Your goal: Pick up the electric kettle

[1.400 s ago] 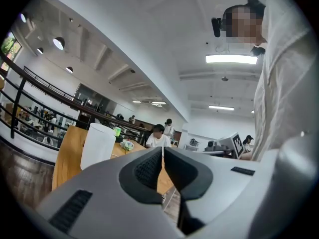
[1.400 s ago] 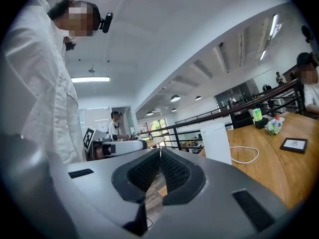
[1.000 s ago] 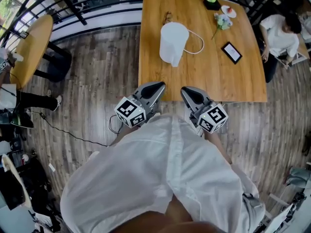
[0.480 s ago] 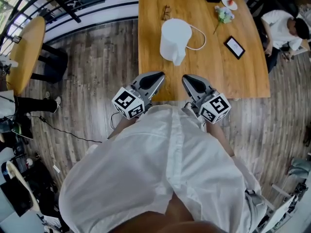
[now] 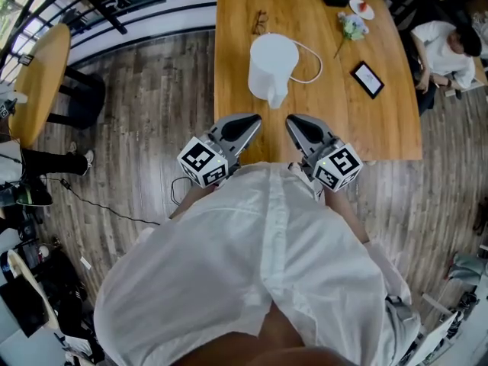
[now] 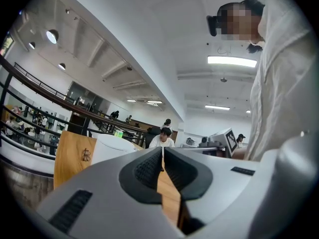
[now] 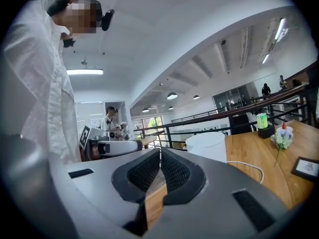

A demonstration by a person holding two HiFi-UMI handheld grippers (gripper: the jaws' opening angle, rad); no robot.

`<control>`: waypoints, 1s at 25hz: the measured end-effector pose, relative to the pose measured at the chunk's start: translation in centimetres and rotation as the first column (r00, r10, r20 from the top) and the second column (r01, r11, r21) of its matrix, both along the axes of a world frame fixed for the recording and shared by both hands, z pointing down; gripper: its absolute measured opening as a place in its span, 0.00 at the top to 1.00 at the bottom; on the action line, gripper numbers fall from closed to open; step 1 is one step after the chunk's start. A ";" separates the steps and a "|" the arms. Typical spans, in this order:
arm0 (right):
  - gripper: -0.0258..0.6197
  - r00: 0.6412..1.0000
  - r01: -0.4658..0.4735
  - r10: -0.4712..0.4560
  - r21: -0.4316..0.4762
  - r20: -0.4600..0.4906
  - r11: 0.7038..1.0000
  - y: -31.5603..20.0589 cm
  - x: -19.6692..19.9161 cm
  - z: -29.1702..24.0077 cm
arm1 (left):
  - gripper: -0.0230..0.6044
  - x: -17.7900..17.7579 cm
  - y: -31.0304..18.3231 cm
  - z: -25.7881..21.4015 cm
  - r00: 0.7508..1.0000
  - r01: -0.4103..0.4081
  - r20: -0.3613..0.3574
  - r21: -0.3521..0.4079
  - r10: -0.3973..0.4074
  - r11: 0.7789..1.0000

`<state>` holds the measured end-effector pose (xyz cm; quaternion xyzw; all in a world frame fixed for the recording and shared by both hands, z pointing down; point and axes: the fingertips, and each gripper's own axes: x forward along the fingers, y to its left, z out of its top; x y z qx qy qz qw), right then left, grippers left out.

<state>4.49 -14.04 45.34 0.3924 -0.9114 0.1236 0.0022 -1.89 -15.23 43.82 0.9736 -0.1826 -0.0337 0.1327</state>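
Jaws of the left gripper (image 5: 250,122) were pressed together on nothing, tips at the near edge of the table (image 5: 381,128). Kettle (image 5: 272,67) stood upright on the wood, ahead of and between my two grippers, well apart from both, what looked like its spout facing me, cord (image 5: 314,61) looping off its right. Right gripper (image 5: 294,122) mirrored the left, jaws pressed together, empty. I judged neither clearly nearer. Both pointed slightly inward, toward the kettle. Jaws would need spreading first.

White kettle (image 5: 272,65) upright on table, corded.
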 end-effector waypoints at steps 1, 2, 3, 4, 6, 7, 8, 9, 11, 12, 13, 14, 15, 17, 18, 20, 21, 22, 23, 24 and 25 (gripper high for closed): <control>0.94 1.000 0.005 -0.005 0.004 0.007 1.000 -0.1 0.0 -0.2 | 0.94 0.0 -0.1 0.1 1.000 0.003 -0.001 -0.003 -0.003 1.000; 0.94 1.000 0.009 -0.009 0.009 0.014 1.000 -0.1 0.0 -0.3 | 0.94 0.0 -0.1 0.1 1.000 0.005 -0.002 -0.004 -0.005 1.000; 0.94 1.000 0.012 -0.012 0.013 0.020 1.000 -0.2 0.0 -0.4 | 0.94 0.1 -0.2 0.1 1.000 0.006 -0.003 -0.004 -0.006 1.000; 0.94 1.000 0.014 -0.015 0.018 0.026 1.000 -0.3 0.0 -0.5 | 0.94 0.1 -0.3 0.1 1.000 0.005 -0.003 -0.002 -0.005 1.000; 0.94 0.999 0.019 -0.020 0.027 0.036 0.999 -0.4 -0.1 -0.6 | 0.94 0.2 -0.4 0.1 1.000 0.004 -0.001 0.001 -0.004 1.000; 0.93 0.999 0.021 -0.022 0.029 0.037 0.999 -0.4 -0.1 -0.5 | 0.94 0.2 -0.4 0.1 1.000 0.003 0.000 0.001 -0.003 1.000; 0.93 0.999 0.023 -0.024 0.032 0.033 0.999 -0.4 -0.2 -0.5 | 0.94 0.2 -0.4 0.1 1.000 0.003 0.001 0.002 -0.003 1.000; 0.93 0.999 0.026 -0.027 0.034 0.028 0.999 -0.4 -0.3 -0.5 | 0.94 0.1 -0.4 0.2 1.000 0.004 0.003 0.002 -0.004 1.000; 0.93 0.999 0.032 -0.033 0.034 0.025 0.999 -0.3 -0.5 -0.4 | 0.94 0.0 -0.4 0.2 1.000 0.005 0.007 0.000 -0.005 1.000; 0.93 0.999 0.033 -0.034 0.032 0.027 0.999 -0.3 -0.5 -0.4 | 0.94 -0.1 -0.4 0.2 1.000 0.005 0.008 0.000 -0.005 1.000; 0.93 0.999 0.034 -0.035 0.031 0.030 0.999 -0.3 -0.6 -0.4 | 0.94 -0.1 -0.4 0.2 1.000 0.004 0.010 0.000 -0.004 1.000; 0.93 0.999 0.034 -0.035 0.030 0.034 0.999 -0.4 -0.6 -0.4 | 0.94 0.0 -0.4 0.2 1.000 0.003 0.011 0.001 -0.003 1.000; 0.93 0.999 0.035 -0.036 0.030 0.037 0.999 -0.4 -0.6 -0.4 | 0.94 0.0 -0.4 0.1 1.000 0.002 0.012 0.002 -0.002 1.000; 0.93 0.999 0.035 -0.036 0.030 0.041 0.999 -0.4 -0.7 -0.4 | 0.94 0.0 -0.3 0.1 1.000 -0.001 0.013 0.002 0.001 1.000; 0.93 0.998 0.034 -0.035 0.030 0.043 0.999 -0.4 -0.7 -0.4 | 0.94 -0.1 -0.3 0.1 1.000 -0.002 0.015 0.001 0.002 1.000; 0.93 0.998 0.031 -0.032 0.030 0.050 0.999 -0.6 -0.8 -0.4 | 0.94 -0.2 -0.2 0.1 1.000 -0.004 0.017 0.000 0.004 1.000; 0.92 0.998 0.029 -0.031 0.030 0.052 0.999 -0.6 -0.8 -0.4 | 0.94 -0.2 -0.2 0.1 1.000 -0.005 0.018 0.001 0.005 1.000; 0.91 0.998 0.029 -0.030 0.030 0.054 0.999 -0.7 -0.8 -0.4 | 0.94 -0.2 -0.2 0.1 1.000 -0.005 0.018 0.002 0.005 1.000; 0.90 0.998 0.029 -0.030 0.030 0.054 0.999 -0.7 -0.8 -0.3 | 0.94 -0.2 -0.1 0.1 1.000 -0.005 0.018 0.003 0.005 1.000; 0.88 0.998 0.029 -0.031 0.029 0.054 0.999 -0.7 -0.8 -0.3 | 0.94 -0.3 -0.1 0.1 1.000 -0.005 0.018 0.003 0.005 1.000; 0.85 0.998 0.030 -0.031 0.027 0.053 0.999 -0.7 -0.9 -0.2 | 0.94 -0.3 -0.1 0.1 1.000 -0.004 0.018 0.004 0.004 1.000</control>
